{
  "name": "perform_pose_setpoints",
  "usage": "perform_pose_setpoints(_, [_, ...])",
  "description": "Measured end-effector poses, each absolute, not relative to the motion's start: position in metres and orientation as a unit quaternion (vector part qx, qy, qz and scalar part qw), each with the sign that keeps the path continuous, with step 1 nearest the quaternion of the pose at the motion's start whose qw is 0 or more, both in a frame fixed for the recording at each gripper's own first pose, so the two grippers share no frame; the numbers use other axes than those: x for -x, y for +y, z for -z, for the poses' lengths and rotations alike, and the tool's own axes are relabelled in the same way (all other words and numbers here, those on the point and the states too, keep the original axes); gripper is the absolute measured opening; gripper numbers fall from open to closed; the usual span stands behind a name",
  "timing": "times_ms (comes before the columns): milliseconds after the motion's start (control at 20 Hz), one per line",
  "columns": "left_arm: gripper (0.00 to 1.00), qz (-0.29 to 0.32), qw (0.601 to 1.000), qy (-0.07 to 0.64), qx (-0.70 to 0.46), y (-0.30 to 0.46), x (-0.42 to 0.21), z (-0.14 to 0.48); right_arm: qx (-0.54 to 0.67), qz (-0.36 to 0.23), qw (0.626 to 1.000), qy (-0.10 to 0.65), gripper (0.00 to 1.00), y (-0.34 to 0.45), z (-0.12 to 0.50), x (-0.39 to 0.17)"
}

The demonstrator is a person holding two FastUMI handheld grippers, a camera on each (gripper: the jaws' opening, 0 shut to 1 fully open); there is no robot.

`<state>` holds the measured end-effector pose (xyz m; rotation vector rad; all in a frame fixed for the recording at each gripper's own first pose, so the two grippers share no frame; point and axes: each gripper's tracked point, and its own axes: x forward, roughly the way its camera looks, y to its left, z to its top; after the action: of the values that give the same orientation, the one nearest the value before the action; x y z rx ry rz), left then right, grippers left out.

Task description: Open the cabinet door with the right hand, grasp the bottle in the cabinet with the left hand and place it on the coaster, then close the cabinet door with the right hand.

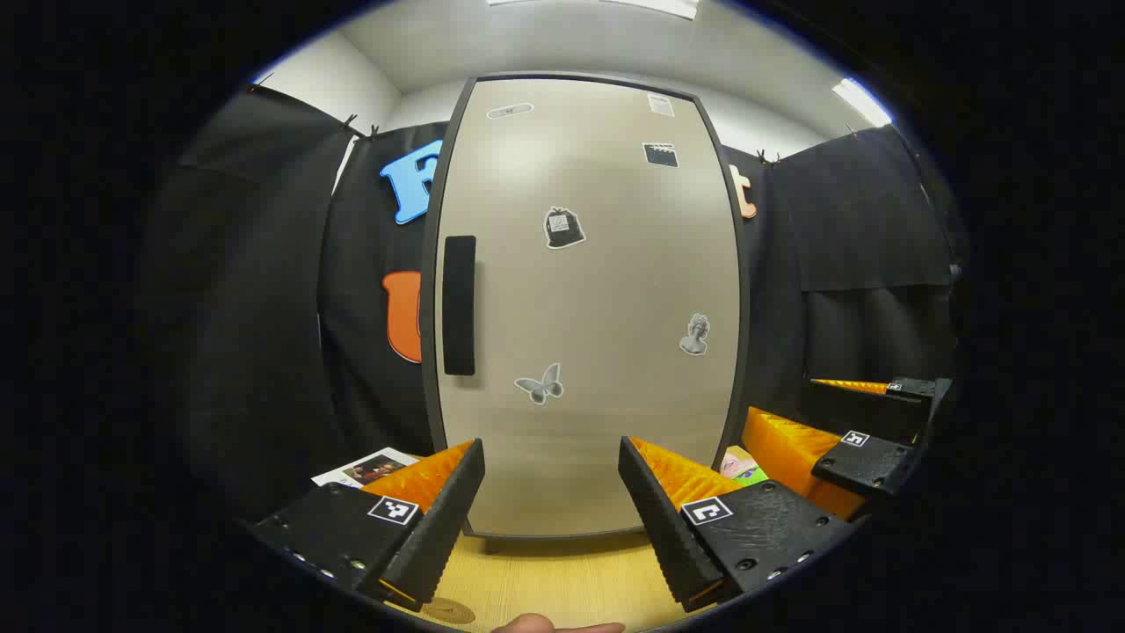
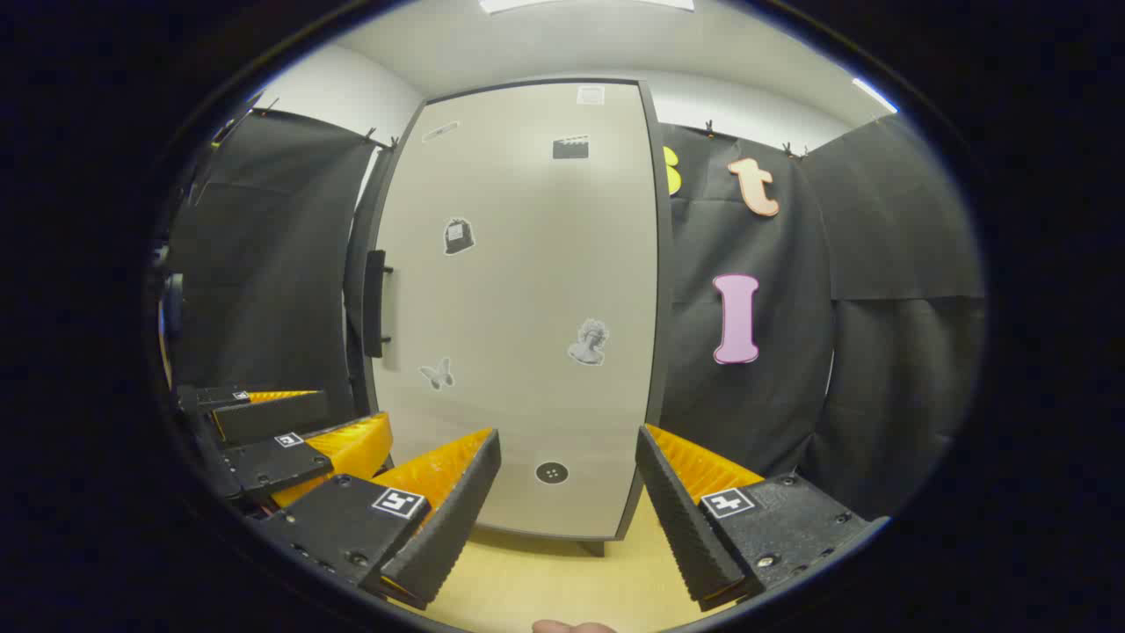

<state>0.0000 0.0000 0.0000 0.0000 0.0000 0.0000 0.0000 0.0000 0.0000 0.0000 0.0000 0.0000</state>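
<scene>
The tall beige cabinet door (image 2: 518, 299) is closed, so the bottle behind it is hidden. Its black vertical handle (image 2: 375, 303) stands up and to the left of the right gripper (image 2: 567, 519) — jaws wide, empty. The left gripper (image 1: 549, 519), also wide open, is nearer the handle.

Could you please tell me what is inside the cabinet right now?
The cabinet door is shut, so the inside is hidden and no bottle can be seen. Only the stickers and the handle on the door's front are visible.
</scene>
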Motion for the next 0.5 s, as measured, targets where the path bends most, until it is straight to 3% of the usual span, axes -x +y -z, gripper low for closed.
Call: perform_pose_setpoints(500, [0.93,-0.005,1.0,-0.002,0.004,0.0072,0.0006,-0.0026,0.002,-0.008,1.0,0.001,0.99,0.0048,-0.0006,-0.0027])
